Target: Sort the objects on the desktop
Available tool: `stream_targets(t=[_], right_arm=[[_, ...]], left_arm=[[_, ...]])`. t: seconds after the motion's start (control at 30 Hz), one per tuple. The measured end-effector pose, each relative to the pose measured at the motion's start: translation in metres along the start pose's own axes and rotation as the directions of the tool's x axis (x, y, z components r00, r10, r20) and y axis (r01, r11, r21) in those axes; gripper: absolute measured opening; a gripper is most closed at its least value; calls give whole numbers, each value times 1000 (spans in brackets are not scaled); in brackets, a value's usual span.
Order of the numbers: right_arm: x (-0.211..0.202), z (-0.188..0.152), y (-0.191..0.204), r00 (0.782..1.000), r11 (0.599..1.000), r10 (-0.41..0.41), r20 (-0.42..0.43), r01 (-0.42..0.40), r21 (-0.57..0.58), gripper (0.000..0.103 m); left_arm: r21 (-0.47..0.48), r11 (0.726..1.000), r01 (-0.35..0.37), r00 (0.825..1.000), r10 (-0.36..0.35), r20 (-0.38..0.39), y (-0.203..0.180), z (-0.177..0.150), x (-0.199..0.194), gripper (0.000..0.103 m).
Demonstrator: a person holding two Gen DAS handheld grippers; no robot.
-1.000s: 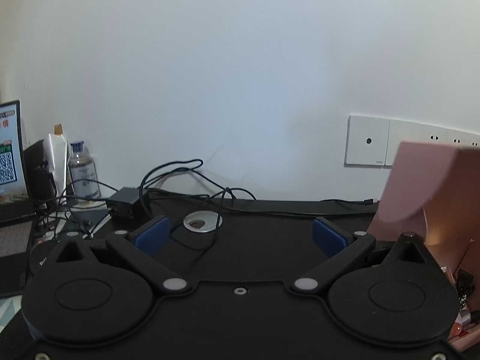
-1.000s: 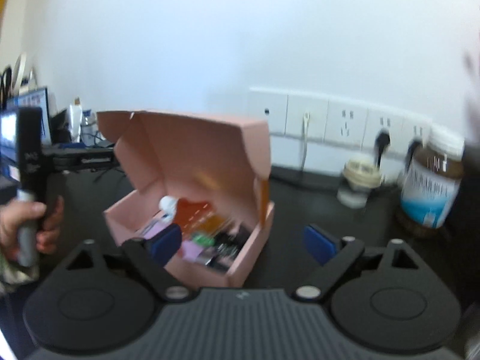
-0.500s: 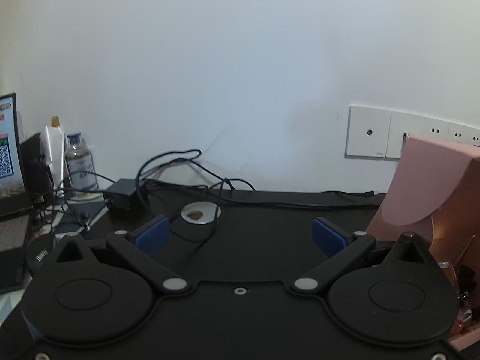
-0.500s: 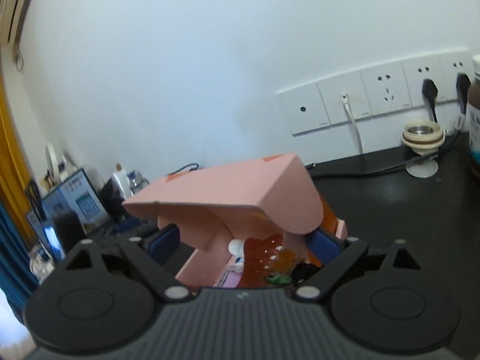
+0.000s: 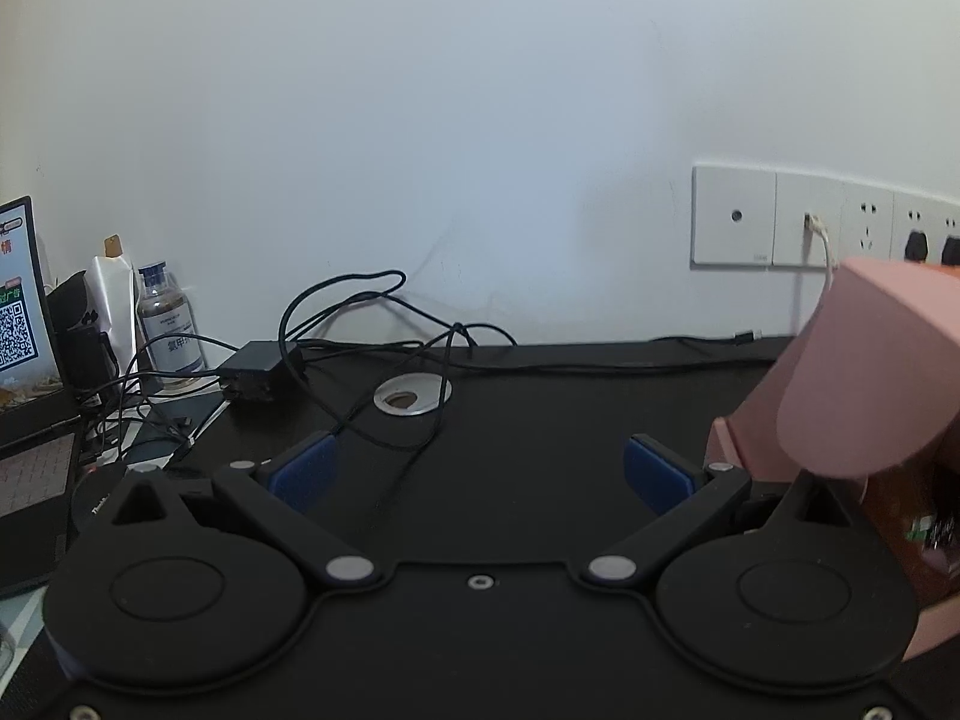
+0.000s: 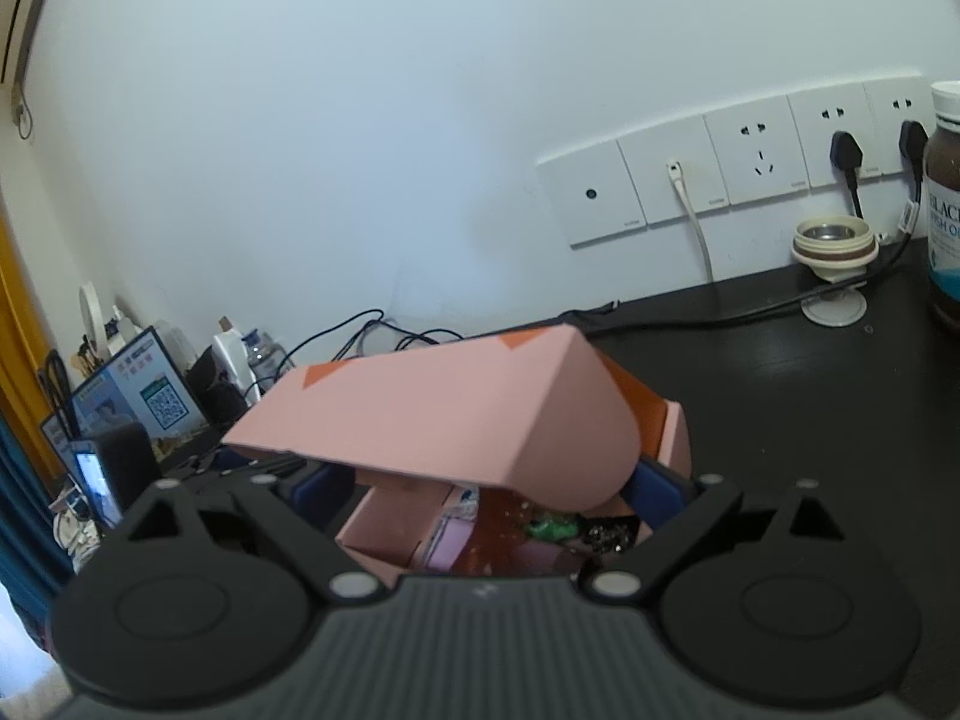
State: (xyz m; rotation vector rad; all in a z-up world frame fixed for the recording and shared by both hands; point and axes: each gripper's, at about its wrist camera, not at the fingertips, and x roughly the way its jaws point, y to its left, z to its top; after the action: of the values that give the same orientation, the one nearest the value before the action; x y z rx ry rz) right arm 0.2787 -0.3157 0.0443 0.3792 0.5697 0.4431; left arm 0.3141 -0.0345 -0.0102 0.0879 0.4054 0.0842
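Observation:
A pink cardboard box sits on the black desk, its lid folded down low over small items inside. My right gripper is open, its fingers straddling the lid's front edge, with the lid between the pads. In the left wrist view the box is at the far right. My left gripper is open and empty over the bare desk, left of the box.
Black cables, a power adapter and a desk grommet lie ahead of the left gripper. Bottles and a laptop stand far left. Wall sockets, a small cup and a brown jar are at right.
The box lid has swung down from upright to nearly covering the box. My right gripper has moved in close over the box. The left gripper has shifted slightly.

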Motion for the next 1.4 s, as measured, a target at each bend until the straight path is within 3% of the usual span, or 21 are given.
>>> stream_targets(t=[0.2, 0.33, 0.43, 0.6, 0.97, 1.17, 1.4], right_arm=[[-10, -8, 1, 1000, 1000, -24, 8, 24, -4, 95], [-16, -10, 9, 998, 998, -47, 33, 48, -47, 95], [-20, -10, 15, 997, 994, -63, 52, 67, -81, 96], [-24, -8, 21, 996, 995, -62, 72, 67, -79, 100], [-25, -15, 23, 996, 994, -72, 60, 77, -76, 100], [-26, -16, 13, 990, 994, -108, 87, 110, -19, 100], [-11, -18, -10, 986, 983, -126, 107, 110, 144, 100]], left_arm=[[27, 999, -39, 999, 38, 27, 7, 1, -12, 103], [-11, 997, -78, 996, 78, 32, 21, 9, -23, 103], [-91, 991, -97, 991, 104, 78, 37, 18, -34, 103], [-171, 985, -20, 988, 46, 148, 47, 24, -47, 103], [-29, 998, 49, 987, -44, 157, 10, 17, -49, 103], [-22, 996, 85, 990, -82, 119, 4, 12, -40, 103], [-74, 987, 144, 989, -140, 55, 10, 7, -26, 103]])
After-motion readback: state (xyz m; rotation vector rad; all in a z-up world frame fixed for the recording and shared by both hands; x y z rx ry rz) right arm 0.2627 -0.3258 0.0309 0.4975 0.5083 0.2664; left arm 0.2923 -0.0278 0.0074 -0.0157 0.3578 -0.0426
